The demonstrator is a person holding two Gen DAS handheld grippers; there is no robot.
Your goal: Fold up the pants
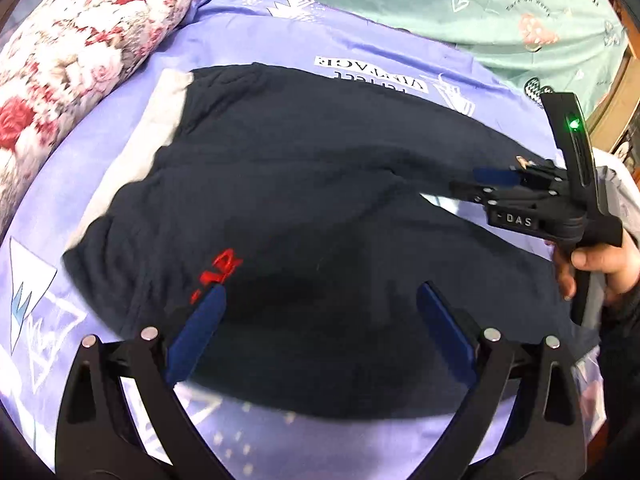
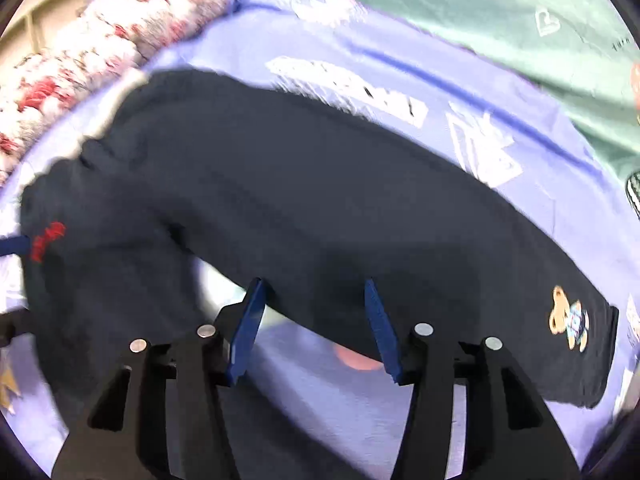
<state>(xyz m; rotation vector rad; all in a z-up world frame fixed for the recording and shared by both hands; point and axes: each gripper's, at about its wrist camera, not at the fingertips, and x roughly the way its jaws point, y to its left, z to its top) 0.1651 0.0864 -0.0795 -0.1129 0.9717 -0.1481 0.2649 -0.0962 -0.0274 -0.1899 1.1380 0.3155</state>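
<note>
Across the bed (image 1: 248, 40), soft, limp pants (image 1: 304, 184) want hem-edge grips; both my left gripper (image 1: 320, 300) and right gripper (image 2: 316, 292) hover, fingers spread.

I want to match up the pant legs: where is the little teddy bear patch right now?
In the right wrist view the bear patch sits at the far right, near the hem of the navy pants, right of the right gripper.
</note>
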